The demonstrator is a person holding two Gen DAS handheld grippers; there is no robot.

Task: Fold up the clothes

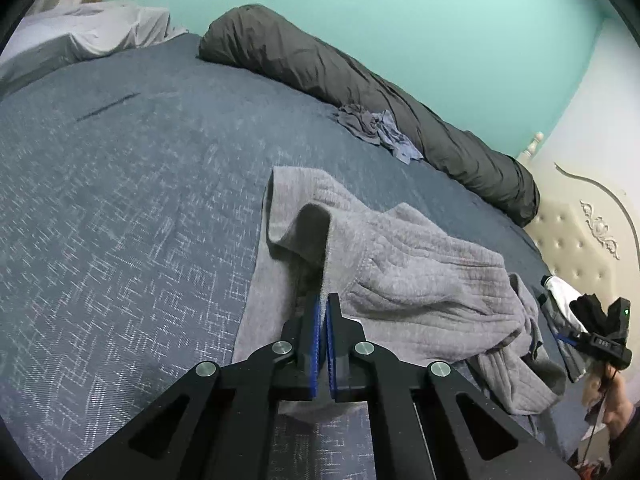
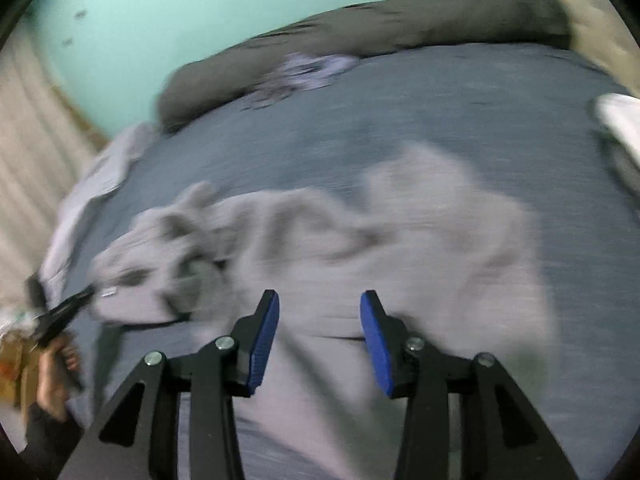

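- My left gripper (image 1: 323, 300) is clenched on a raised edge of the grey ribbed garment (image 1: 400, 272), pads pressed together with the fabric running up between them.
- My right gripper (image 2: 318, 314) stands wide apart with nothing between its blue pads, hanging over the garment's broad flat part; that view is smeared by motion.
- The garment lies rumpled on the blue bedspread (image 1: 120, 200), partly bunched toward my right.
- I judge this to be spreading or drawing an edge over; which one, I cannot tell.
- Next needs a second hold on a free edge, kept taut.
- The small crumpled blue-grey cloth (image 1: 376, 128) waits by the dark rolled duvet (image 1: 360, 72).
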